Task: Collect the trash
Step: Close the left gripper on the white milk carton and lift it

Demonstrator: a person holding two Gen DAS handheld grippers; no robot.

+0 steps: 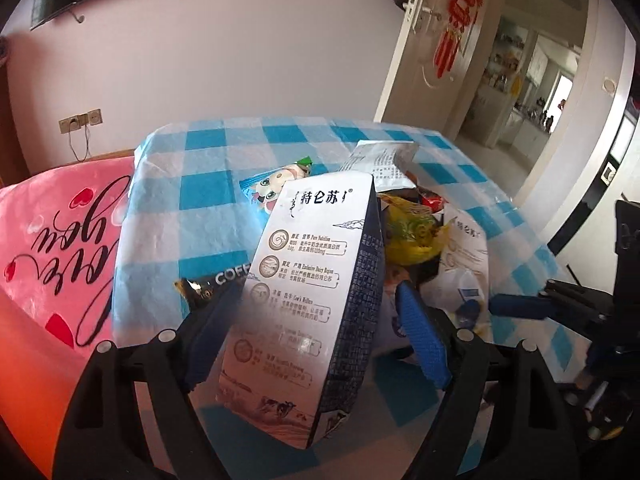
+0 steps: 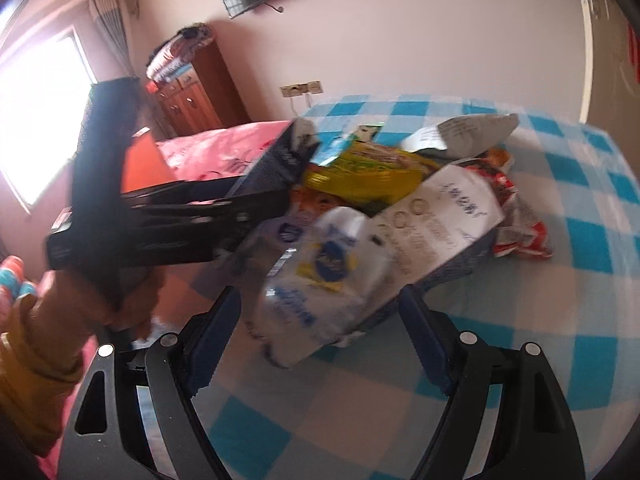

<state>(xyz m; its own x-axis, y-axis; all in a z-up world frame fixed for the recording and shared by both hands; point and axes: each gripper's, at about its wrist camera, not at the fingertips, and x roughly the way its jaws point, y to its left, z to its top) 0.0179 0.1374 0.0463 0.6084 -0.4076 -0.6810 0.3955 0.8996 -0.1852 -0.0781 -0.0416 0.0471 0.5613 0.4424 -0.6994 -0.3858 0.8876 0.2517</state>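
A white and dark blue milk carton (image 1: 312,280) stands tilted between the fingers of my left gripper (image 1: 320,292), which is shut on it. In the right wrist view the same carton (image 2: 280,156) shows at the left, blurred. My right gripper (image 2: 320,340) is open around a crumpled white wrapper (image 2: 320,280) with blue and yellow print, with a gap at its left pad. A second milk carton (image 2: 440,208) lies flat behind the wrapper. Yellow (image 2: 360,172), silver (image 2: 472,128) and red (image 2: 516,208) wrappers are heaped on the checked tablecloth (image 2: 560,312).
A pink plastic bag (image 1: 60,248) with script lettering lies off the table's left edge. A coffee sachet (image 1: 216,280) and a cartoon wrapper (image 1: 276,184) lie beside the held carton. A hand (image 2: 60,300) in a yellow sleeve holds the left gripper. An open doorway (image 1: 520,80) is at the right.
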